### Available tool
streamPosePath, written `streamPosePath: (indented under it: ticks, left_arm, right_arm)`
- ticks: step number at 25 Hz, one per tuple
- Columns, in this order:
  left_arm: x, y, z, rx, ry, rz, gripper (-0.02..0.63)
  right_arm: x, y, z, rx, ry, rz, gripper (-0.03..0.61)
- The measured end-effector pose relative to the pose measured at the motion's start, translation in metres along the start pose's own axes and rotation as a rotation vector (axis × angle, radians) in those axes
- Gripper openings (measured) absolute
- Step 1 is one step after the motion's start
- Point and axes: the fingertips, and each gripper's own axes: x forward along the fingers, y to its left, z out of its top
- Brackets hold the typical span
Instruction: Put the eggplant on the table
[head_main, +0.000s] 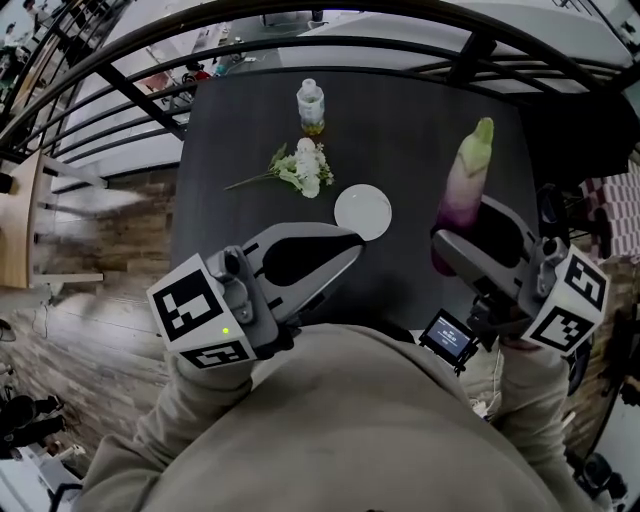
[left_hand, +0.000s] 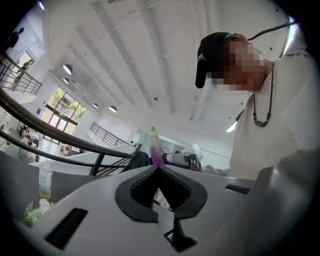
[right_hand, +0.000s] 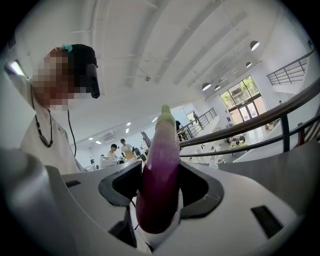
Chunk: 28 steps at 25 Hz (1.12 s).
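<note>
Right tool is clenched on the eggplant at its purple lower end, green tip raised, above the table near its right edge. Left tool is closed and empty. The eggplant is judged light, firm and smooth-skinned, so liable to slip; a mid-body hold would be steadier. Text on the screen appears too small to read.

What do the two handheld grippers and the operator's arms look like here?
Both the left gripper and right gripper have light grey plastic shells with black padded jaw linings. Each carries a cube of black-and-white square markers at the back; the left shows a small green light. Sleeves are beige sweatshirt fabric.
</note>
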Motion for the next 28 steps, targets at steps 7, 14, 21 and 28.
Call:
streamPosePath:
  ticks: [7,14,21,28]
  left_arm:
    - [-0.002,-0.001,-0.002,-0.007,-0.027,0.030,0.005]
    - [-0.004,0.004,-0.009,-0.016,-0.045,0.045,0.005]
    - [-0.009,0.001,-0.013,-0.042,-0.059,0.085,0.005]
    - [-0.015,0.009,-0.021,-0.059,-0.052,0.135,0.005]
  right_arm:
    - [-0.004,-0.004,-0.002,-0.001,0.014,0.004,0.236]
    - [0.002,-0.011,-0.012,-0.010,0.040,0.002,0.236]
    - [0.004,-0.012,-0.015,-0.014,0.085,0.009,0.236]
    - [0.023,-0.031,-0.028,-0.008,0.135,0.028,0.236]
